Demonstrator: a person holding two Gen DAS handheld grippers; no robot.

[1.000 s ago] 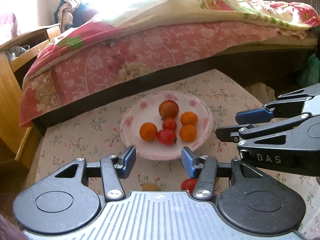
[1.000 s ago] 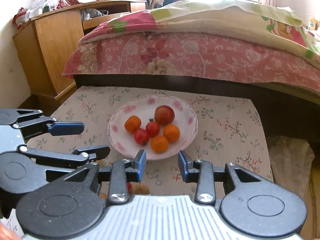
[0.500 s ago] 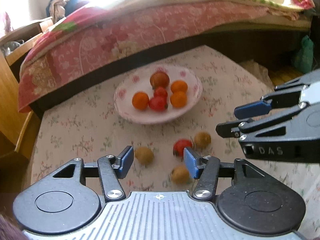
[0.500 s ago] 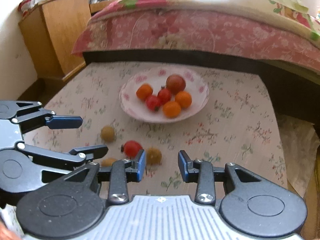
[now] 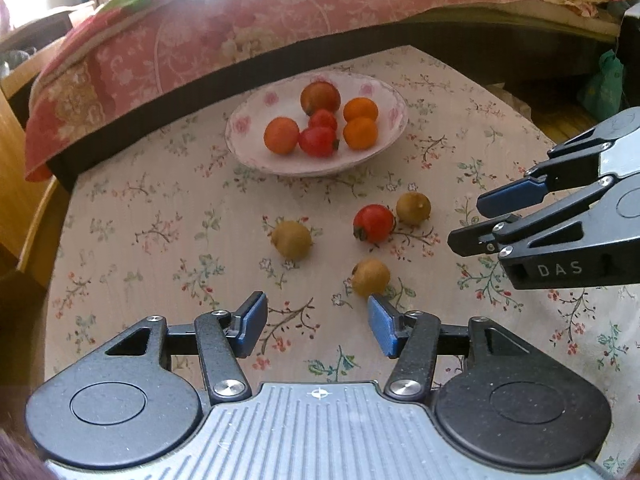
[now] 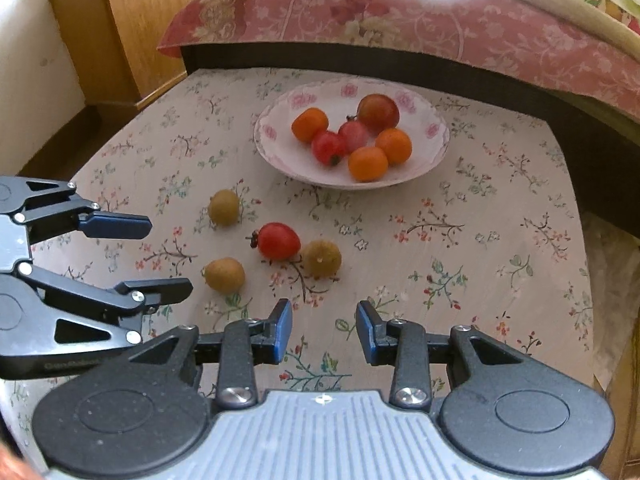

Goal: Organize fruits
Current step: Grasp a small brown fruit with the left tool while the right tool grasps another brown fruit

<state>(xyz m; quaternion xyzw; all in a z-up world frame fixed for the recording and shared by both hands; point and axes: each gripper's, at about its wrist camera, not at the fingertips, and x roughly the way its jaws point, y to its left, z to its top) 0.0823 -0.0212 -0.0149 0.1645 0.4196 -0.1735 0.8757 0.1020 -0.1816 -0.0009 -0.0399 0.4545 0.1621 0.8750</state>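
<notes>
A white bowl (image 5: 390,136) with pink flowers holds orange and red fruit. A red tomato (image 5: 373,223) and brown-green kiwis (image 5: 291,239) lie on the floral beige counter (image 5: 160,216).

Strong daylight is pouring in from behind the bed (image 5: 280,20), washing its top edge out in white glare. The tablecloth (image 5: 160,240) is lying evenly lit, fruit casting only soft, faint shadows. Fisheye bending is curving everything near the edges; the centre is staying sharp.

Oranges (image 5: 281,135) 3; tomatoes (image 5: 373,223) 4; kiwis (image 5: 291,239) 3; bowl (image 5: 248,152) 1
</notes>
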